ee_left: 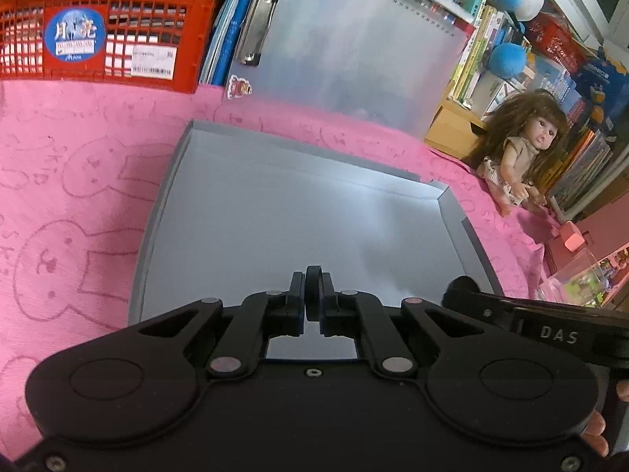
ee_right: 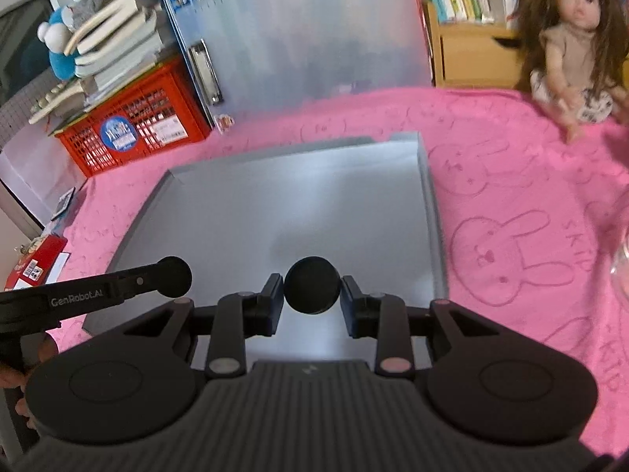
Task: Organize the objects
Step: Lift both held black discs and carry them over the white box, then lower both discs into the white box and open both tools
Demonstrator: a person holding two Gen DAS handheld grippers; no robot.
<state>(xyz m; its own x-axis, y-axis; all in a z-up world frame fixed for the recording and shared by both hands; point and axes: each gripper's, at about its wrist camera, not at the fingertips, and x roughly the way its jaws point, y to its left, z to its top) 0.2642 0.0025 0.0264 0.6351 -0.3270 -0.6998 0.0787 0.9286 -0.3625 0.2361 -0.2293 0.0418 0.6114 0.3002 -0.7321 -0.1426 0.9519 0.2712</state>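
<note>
A shallow grey tray [ee_left: 165, 212] lies on a pink bunny-print cloth; it also shows in the right wrist view [ee_right: 432, 204]. My left gripper [ee_left: 313, 295] is shut on a thin black disc [ee_left: 313, 275], seen edge-on, low over the tray's near part. My right gripper [ee_right: 311, 295] is shut on a round black disc [ee_right: 311, 285], seen face-on, above the tray's near edge. The right gripper's arm shows at the tray's right side in the left view [ee_left: 530, 314]. The left gripper's arm shows at the left in the right view [ee_right: 118, 287].
A red crate [ee_left: 98, 39] and a clear clipboard [ee_left: 334, 39] stand behind the tray. A long-haired doll [ee_left: 519, 145] sits at the cloth's right edge, also seen in the right wrist view [ee_right: 570, 39]. Books and plush toys fill shelves behind. A clear container [ee_left: 578, 279] stands at right.
</note>
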